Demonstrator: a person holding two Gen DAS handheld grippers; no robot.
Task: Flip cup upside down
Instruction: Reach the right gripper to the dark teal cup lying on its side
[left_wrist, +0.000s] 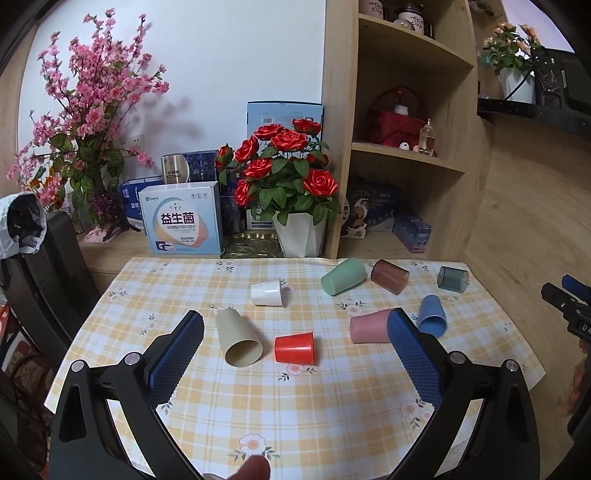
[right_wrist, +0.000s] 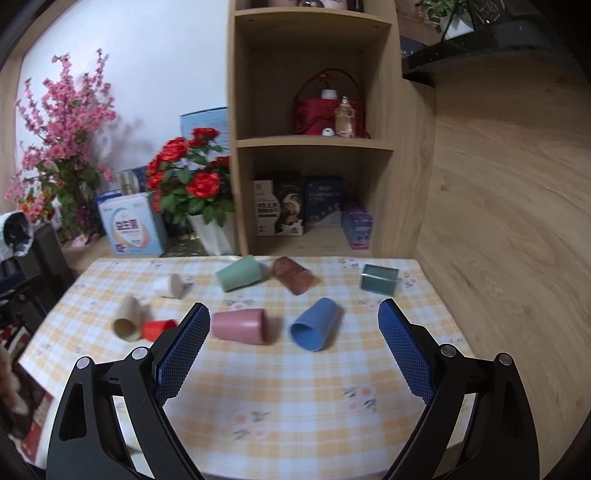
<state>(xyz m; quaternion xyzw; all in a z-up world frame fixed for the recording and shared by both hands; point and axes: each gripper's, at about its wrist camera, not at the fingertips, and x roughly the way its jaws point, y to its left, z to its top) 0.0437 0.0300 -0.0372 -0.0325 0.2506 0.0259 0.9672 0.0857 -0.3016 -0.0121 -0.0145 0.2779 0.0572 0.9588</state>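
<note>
On the checked tablecloth (left_wrist: 295, 398): eight cups lie on their sides, none upright.
Left gripper (left_wrist: 295, 332): jaws spread wide, holding nothing, raised over the near half of the table; the red cup (left_wrist: 294, 348) and beige cup (left_wrist: 239, 338) sit between its blue pads.
Right gripper (right_wrist: 293, 321): jaws equally wide and empty; the pink cup (right_wrist: 238, 325) and blue cup (right_wrist: 315, 324) lie between its fingers, mouths facing the camera side.
Far row: white cup (left_wrist: 266, 292) at centre, then green cup (left_wrist: 343, 276), brown cup (left_wrist: 389, 276) and dark grey-green cup (left_wrist: 453, 279) toward the right edge.
Backdrop: red roses (left_wrist: 284, 162) in a white pot, pink blossom branches (left_wrist: 88, 99), a wooden shelf (right_wrist: 314, 142).
</note>
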